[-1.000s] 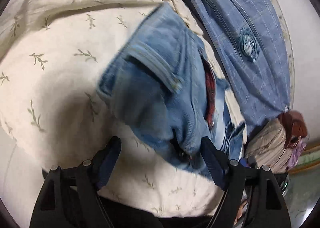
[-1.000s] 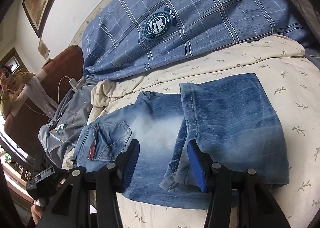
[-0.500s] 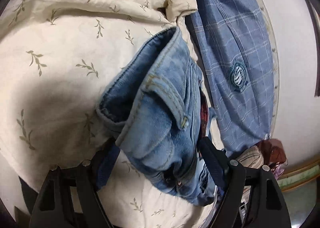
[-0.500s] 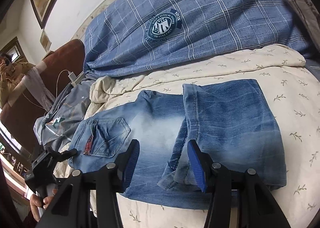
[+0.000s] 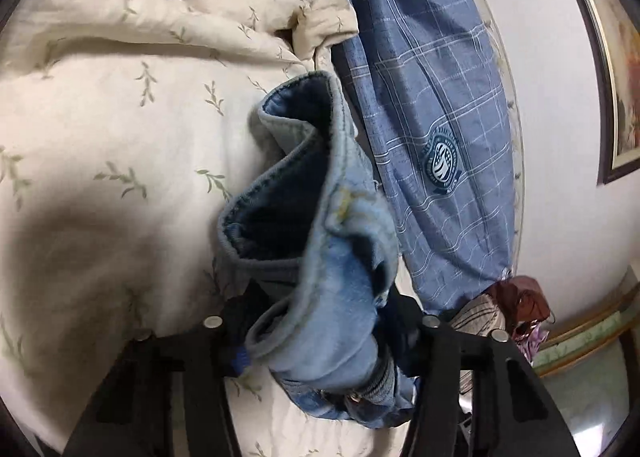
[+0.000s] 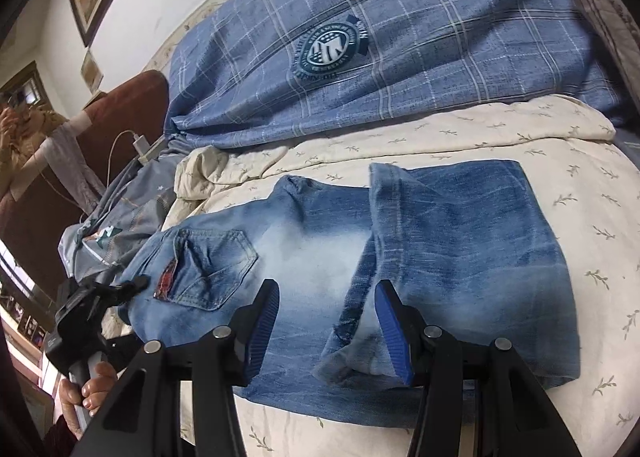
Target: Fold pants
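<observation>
Faded blue jeans lie on the bed, the legs folded over at the right and the back pocket toward the left. My left gripper is closing on the waistband; bunched denim fills the gap between its fingers and hides the pads. The right wrist view shows that gripper at the jeans' left end, held by a hand. My right gripper hovers open over the near edge of the jeans, its blue pads apart and beside the folded hem.
A cream leaf-print quilt covers the bed under the jeans. Behind it lies a blue plaid pillow with a crest. A grey garment, a white charger and a brown headboard are at the left.
The left gripper has tipped and moved in over the waistband and its jaws have narrowed onto it, bunching and lifting the denim. The right gripper has stayed put.
</observation>
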Action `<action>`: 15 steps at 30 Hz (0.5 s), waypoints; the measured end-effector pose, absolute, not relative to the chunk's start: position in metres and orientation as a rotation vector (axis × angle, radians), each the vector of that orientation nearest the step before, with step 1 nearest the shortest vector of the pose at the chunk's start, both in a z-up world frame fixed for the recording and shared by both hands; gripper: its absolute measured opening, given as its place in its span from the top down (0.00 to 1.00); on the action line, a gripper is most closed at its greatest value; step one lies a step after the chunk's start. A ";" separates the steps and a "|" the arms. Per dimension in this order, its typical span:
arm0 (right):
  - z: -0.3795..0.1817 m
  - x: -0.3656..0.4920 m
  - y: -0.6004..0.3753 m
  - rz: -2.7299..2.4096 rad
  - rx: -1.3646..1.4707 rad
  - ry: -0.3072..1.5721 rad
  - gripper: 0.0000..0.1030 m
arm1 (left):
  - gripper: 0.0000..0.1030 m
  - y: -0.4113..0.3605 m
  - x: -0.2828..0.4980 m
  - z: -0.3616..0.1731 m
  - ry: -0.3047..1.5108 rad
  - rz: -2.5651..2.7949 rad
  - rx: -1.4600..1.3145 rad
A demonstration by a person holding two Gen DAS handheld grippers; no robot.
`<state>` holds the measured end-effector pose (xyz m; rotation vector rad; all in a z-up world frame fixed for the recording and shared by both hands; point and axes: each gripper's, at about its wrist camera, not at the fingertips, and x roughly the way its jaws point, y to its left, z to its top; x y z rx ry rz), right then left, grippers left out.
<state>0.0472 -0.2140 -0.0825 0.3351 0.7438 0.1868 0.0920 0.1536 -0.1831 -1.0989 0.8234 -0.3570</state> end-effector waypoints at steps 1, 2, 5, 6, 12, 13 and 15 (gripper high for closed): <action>-0.082 0.049 -0.210 0.202 0.334 0.737 0.49 | 0.48 0.153 0.094 -0.185 0.829 -0.357 -1.097; -0.082 0.050 -0.204 0.221 0.335 0.736 0.49 | 0.48 0.153 0.096 -0.187 0.838 -0.359 -1.100; -0.083 0.061 -0.176 0.275 0.307 0.738 0.52 | 0.43 0.151 0.100 -0.186 0.863 -0.345 -1.096; -0.084 0.066 -0.163 0.296 0.284 0.743 0.53 | 0.40 0.149 0.103 -0.183 0.870 -0.341 -1.090; -0.106 0.087 -0.095 0.426 0.165 0.812 0.55 | 0.53 0.134 0.113 -0.165 0.872 -0.317 -0.968; -0.113 0.089 -0.088 0.430 0.141 0.840 0.55 | 0.61 0.131 0.115 -0.162 0.869 -0.325 -0.940; -0.121 0.087 -0.085 0.425 0.120 0.856 0.56 | 0.66 0.122 0.117 -0.155 0.871 -0.331 -0.873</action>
